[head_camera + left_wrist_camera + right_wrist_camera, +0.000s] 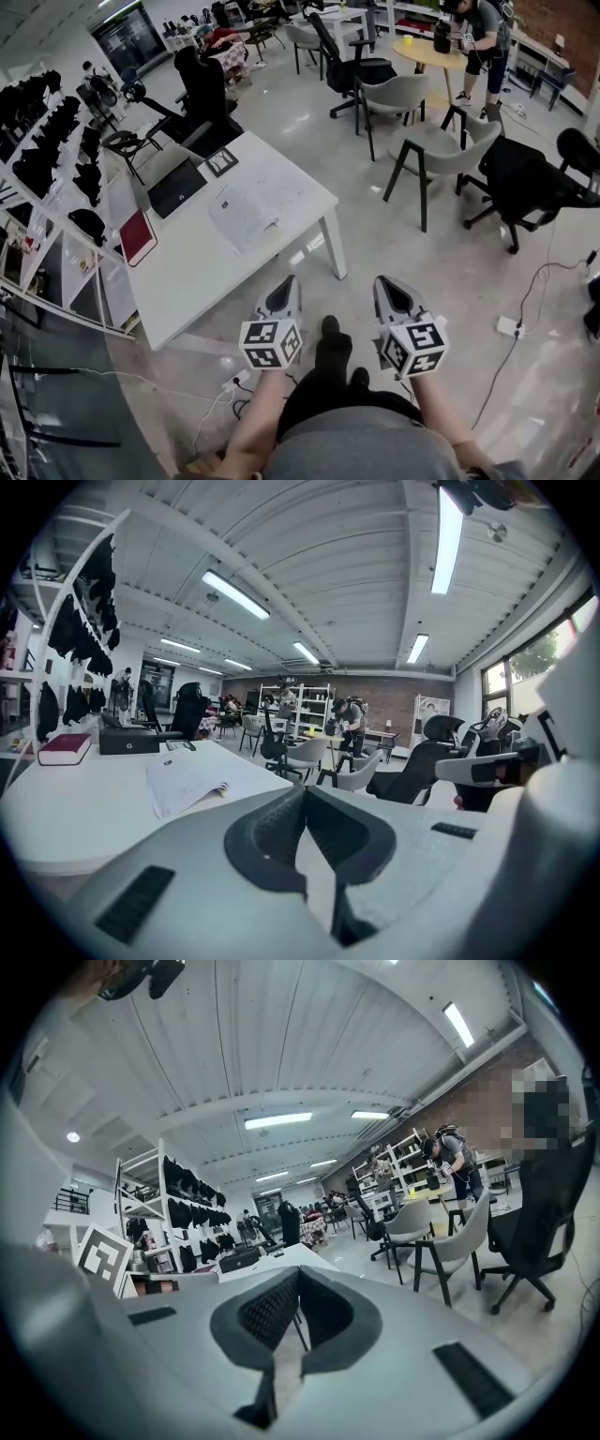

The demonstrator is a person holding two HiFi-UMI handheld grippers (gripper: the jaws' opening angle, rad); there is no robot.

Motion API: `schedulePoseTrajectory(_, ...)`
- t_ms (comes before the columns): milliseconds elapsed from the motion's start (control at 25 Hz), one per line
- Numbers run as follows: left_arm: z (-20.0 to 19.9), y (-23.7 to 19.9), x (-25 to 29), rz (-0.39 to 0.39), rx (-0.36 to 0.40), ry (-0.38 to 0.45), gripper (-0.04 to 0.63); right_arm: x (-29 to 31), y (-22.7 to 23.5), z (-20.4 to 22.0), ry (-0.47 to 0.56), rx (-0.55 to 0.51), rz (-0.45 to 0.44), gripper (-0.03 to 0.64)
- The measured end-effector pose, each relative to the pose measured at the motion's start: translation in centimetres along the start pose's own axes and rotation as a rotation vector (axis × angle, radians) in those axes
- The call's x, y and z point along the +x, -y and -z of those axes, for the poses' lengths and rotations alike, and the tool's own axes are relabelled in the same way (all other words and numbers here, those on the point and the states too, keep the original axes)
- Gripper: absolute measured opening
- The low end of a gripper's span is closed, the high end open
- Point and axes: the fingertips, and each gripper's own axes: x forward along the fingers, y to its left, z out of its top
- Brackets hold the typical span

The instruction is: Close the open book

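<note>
The open book lies flat with its white pages up near the right end of the white table. In the left gripper view the book rests ahead and to the left, well beyond the jaws. My left gripper hangs over the floor just off the table's near corner, shut and empty. My right gripper is beside it, further right, also shut with nothing in it. Both stand apart from the book. In the right gripper view only the table's edge shows past the right gripper.
A red closed book, a black case and a small framed card sit further left on the table. A rack of black items lines the left. Grey chairs and floor cables lie to the right.
</note>
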Motion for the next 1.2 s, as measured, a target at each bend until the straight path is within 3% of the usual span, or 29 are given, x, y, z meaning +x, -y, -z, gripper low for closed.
schedulePoseTrajectory(440,-0.2,-3.1,5.8,0.000,-0.033,-0.024,0.008,5.2,2.3,-0.9,-0.016,0.006,0.019,0.005)
schedulePoseTrajectory(800,-2.3,-7.6,12.9,-0.002,-0.021,-0.045,0.008,13.5,4.1,-3.1,-0.024,0.008,0.029,0.003)
schedulePoseTrajectory(1200,-4.4,-11.4,19.9,0.049,-0.028,-0.066,0.008,21.8,5.7,-5.5,-0.038,0.000,0.067,0.004)
